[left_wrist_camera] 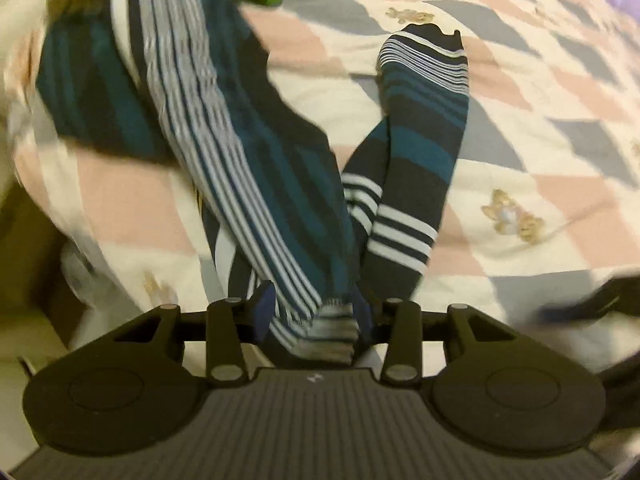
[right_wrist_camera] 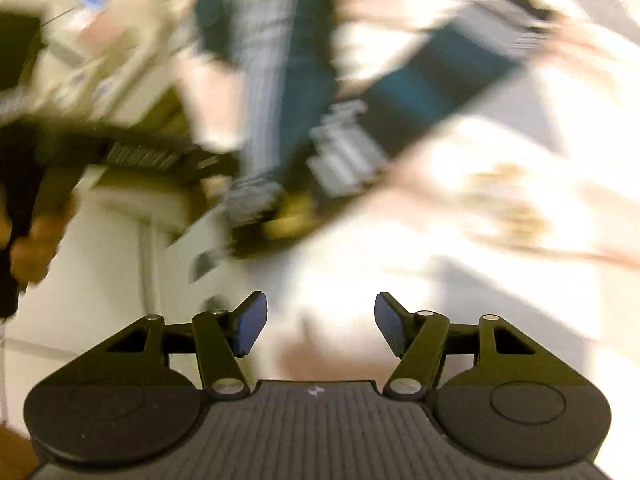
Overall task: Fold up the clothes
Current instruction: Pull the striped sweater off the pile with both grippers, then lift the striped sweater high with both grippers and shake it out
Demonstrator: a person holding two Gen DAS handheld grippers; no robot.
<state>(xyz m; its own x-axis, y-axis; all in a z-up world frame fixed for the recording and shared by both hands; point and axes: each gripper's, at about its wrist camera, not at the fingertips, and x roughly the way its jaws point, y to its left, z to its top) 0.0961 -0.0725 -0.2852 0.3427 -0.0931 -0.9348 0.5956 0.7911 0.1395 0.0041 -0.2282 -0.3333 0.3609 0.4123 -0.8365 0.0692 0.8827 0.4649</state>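
Fabric of the striped shirt (left_wrist_camera: 256,152) sits pinched in the left gripper (left_wrist_camera: 316,320), while the right gripper (right_wrist_camera: 320,324) hangs spread, holding nothing, above the quilt (left_wrist_camera: 520,128).

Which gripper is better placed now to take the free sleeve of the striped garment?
Probably right. The right gripper is open and empty; the left gripper is shut on the striped garment.

Motion blur is smearing the whole right wrist view beyond the right gripper (right_wrist_camera: 320,330), the garment (right_wrist_camera: 280,92) and quilt (right_wrist_camera: 500,200) losing their detail, while cloth is hiding the left gripper's (left_wrist_camera: 316,320) right fingertip.
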